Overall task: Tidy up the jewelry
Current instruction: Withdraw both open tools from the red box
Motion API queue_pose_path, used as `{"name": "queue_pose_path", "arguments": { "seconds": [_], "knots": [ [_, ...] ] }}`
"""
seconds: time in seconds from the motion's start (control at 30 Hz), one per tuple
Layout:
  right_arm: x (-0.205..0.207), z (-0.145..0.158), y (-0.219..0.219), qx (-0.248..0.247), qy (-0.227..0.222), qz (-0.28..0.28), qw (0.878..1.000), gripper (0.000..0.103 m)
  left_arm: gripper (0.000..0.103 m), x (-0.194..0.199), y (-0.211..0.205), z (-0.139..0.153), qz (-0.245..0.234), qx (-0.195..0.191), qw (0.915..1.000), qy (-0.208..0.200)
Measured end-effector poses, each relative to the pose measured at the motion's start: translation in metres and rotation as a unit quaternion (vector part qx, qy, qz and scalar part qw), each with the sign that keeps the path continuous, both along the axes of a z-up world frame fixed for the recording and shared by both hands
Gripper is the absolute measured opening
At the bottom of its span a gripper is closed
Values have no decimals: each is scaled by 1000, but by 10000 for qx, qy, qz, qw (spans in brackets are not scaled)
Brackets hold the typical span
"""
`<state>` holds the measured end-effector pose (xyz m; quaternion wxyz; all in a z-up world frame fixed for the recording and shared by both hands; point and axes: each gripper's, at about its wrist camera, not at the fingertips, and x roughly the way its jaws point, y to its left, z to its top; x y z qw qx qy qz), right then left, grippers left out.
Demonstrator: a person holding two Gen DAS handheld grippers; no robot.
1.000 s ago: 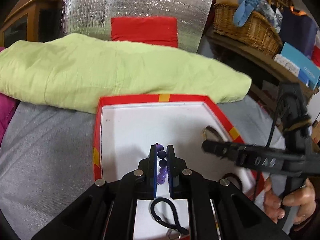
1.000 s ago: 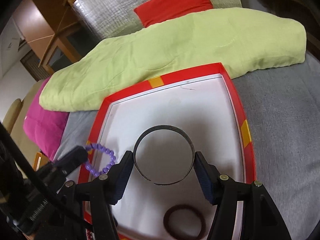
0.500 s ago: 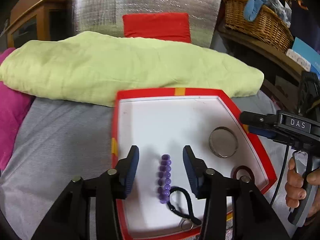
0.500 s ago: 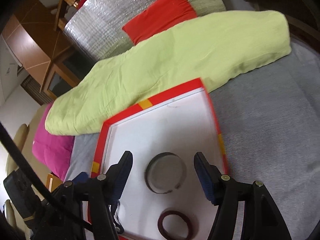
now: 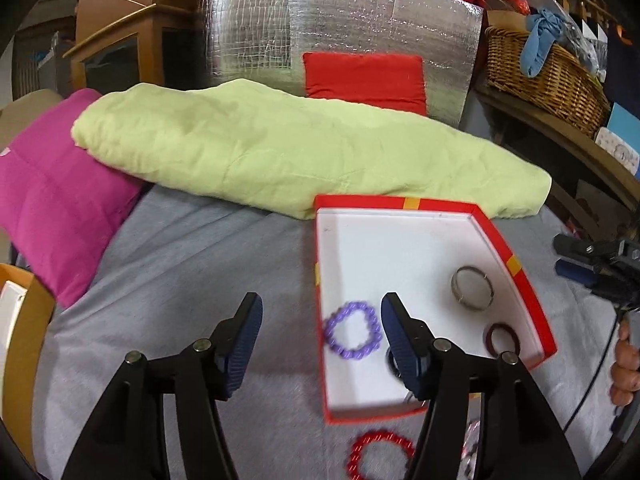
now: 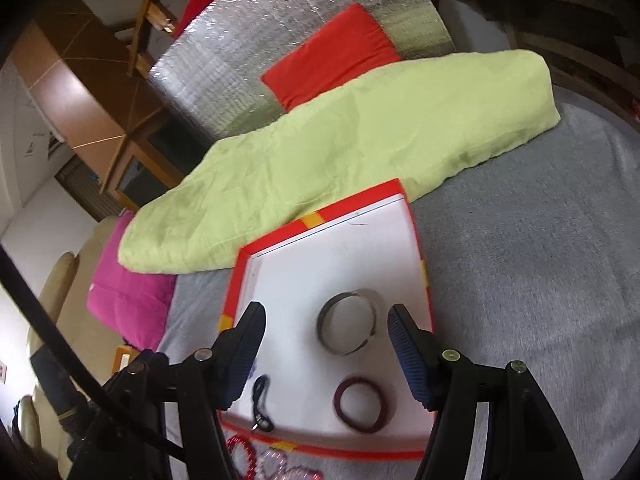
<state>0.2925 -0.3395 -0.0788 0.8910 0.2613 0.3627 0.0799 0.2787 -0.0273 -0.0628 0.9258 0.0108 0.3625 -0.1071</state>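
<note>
Lying loose between the opening left hand-held gripper [image 5: 320,330] — purple bracelet [image 5: 352,336].

A grey blanket [image 5: 200,272] covers the bed, with a lime-green quilt [image 5: 304,152] and a magenta cushion [image 5: 52,208] at its far end. Behind stand a silver foil panel [image 5: 340,28], a red pillow [image 5: 364,80], a wooden cabinet [image 5: 120,52] and a wicker basket [image 5: 548,76] on a shelf.

purple bracelet [image 5: 351,336]: released, now in box [image 5: 400,203] | left gripper [image 5: 320,336]: opening, withdrawn
</note>
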Motion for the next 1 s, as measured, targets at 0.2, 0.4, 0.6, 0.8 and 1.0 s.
{"name": "queue_pose_path", "arguments": {
  "seconds": [0.2,0.4,0.6,0.8,1.0],
  "knots": [
    [-35,4,11,-42,-28,283,9996,67,64,-26,4,-10,-79,385,9991,147],
    [-71,-4,13,230,125,483,9985,67,64,-58,20,-27,66,248,9983,530],
    [-94,-31,19,625,560,801,9932,67,64,-94,15,-40,-104,154,9973,711],
    [-89,-54,31,680,921,907,9893,63,64,-96,0,-51,-301,373,9955,815],
    [-78,-72,37,648,1223,891,9864,57,64,-91,-7,-55,-461,285,9947,877]
  ]
}}
